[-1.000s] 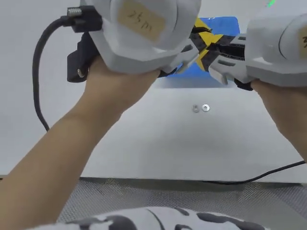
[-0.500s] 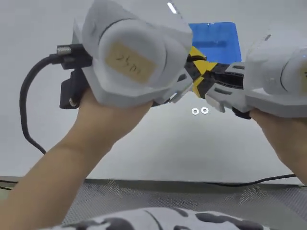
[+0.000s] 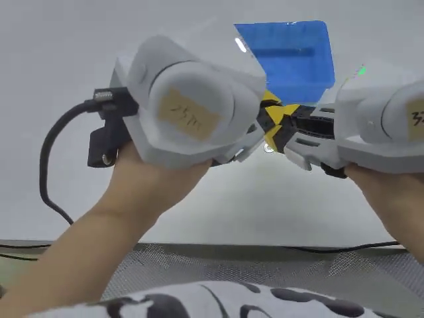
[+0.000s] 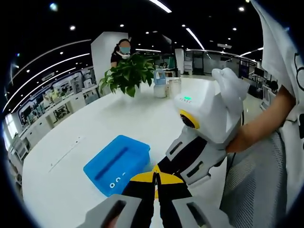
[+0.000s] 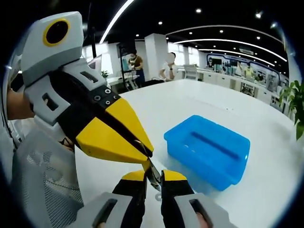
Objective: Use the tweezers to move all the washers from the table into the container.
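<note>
My two grippers meet tip to tip above the white table (image 3: 79, 79). In the right gripper view, thin metal tweezers (image 5: 151, 172) run from the shut yellow jaws of the left gripper (image 5: 142, 146) down between the jaws of my right gripper (image 5: 153, 184), which are closed on them. The left gripper (image 3: 267, 121) and the right gripper (image 3: 283, 130) touch just in front of the blue container (image 3: 295, 56). One washer (image 3: 267, 148) peeks out under the tips. Small washers (image 4: 115, 183) lie inside the blue container (image 4: 118, 161).
A black cable (image 3: 50, 165) hangs from the left gripper over the table. A grey mesh strip (image 3: 265, 265) runs along the table's near edge. A potted plant (image 4: 128, 73) stands far across the table, with people beyond.
The grippers have stayed tip to tip. They now sit lower in the picture and cover most of the two washers on the table. More of the blue container shows.
</note>
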Demonstrator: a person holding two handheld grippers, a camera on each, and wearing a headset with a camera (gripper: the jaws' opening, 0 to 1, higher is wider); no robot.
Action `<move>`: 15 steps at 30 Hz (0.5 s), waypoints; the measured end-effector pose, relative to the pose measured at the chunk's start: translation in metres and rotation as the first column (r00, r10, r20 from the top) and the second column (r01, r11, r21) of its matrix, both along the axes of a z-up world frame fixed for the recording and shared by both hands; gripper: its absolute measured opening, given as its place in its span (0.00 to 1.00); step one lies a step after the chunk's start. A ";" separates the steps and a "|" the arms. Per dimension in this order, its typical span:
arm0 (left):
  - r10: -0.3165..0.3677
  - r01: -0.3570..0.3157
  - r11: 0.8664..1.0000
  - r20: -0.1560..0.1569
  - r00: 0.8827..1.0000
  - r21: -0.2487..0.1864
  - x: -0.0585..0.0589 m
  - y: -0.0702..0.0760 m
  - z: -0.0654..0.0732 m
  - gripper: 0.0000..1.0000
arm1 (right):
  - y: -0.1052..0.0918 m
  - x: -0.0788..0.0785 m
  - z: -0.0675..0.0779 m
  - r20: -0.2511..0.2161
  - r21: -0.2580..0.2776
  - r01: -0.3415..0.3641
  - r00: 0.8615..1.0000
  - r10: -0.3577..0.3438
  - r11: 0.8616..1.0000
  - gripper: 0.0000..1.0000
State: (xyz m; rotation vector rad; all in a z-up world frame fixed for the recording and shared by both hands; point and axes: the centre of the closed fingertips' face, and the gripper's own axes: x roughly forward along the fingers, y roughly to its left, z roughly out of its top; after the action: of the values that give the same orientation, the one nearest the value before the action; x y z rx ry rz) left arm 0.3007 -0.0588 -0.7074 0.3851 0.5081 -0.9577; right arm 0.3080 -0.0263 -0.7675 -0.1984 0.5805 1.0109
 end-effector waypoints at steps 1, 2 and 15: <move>-0.001 0.001 1.000 -0.004 1.000 0.002 0.000 0.000 -0.001 0.00 | 0.000 -0.001 -0.001 0.000 -0.005 -0.004 1.000 0.004 1.000 0.08; -0.002 0.002 1.000 -0.006 1.000 0.001 -0.001 0.000 -0.001 0.00 | -0.001 -0.001 -0.001 -0.002 -0.004 -0.004 1.000 0.004 1.000 0.08; -0.008 0.009 1.000 -0.025 1.000 0.013 -0.006 0.000 -0.009 0.00 | -0.004 -0.002 -0.011 -0.054 -0.003 0.007 0.999 -0.008 1.000 0.09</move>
State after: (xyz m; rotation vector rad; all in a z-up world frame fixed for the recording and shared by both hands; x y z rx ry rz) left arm 0.2947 -0.0592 -0.7167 0.3874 0.5358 -0.9690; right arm 0.3064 -0.0304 -0.7784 -0.1723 0.6312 1.0106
